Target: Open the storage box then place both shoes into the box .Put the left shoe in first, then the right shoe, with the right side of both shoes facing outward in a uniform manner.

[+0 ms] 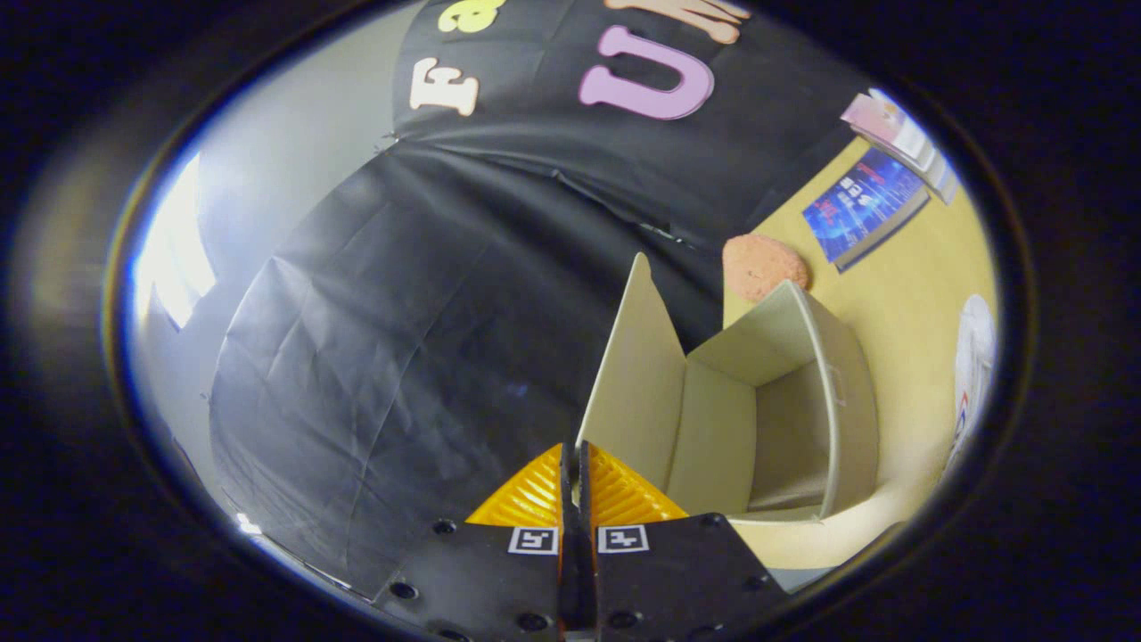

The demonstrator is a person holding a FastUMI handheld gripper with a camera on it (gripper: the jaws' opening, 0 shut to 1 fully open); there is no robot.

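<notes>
Our gripper [575, 464] has its two fingers drawn almost together, a thin slit between them, and the lower edge of the storage box's lid [635, 374] runs down into that slit; we judge the fingers are pinching the lid's edge, though the contact itself sits right at the tips and is hard to read. We see the lid flap swung up and standing open beyond the fingers, cream-coloured, with the storage box [802, 401] just to its side on the yellow desk [900, 294], its inside bare as far as we can look in. So by our reckoning the opening step is done or very nearly done, and the lid only needs to be let go or set back. We count no shoe inside the box yet, so both placements are left: left shoe first, then the right, each with its right side facing outward. Near the desk's far edge, just behind the box, we spot a round orange-pink sponge-like lump [762, 265], and further toward the far corner a blue book [863, 214] lies flat with a stack of booklets [900, 138] next to it. Along the desk's side edge there is something pale [973, 374]; we cannot tell what it is, possibly a shoe.
</notes>
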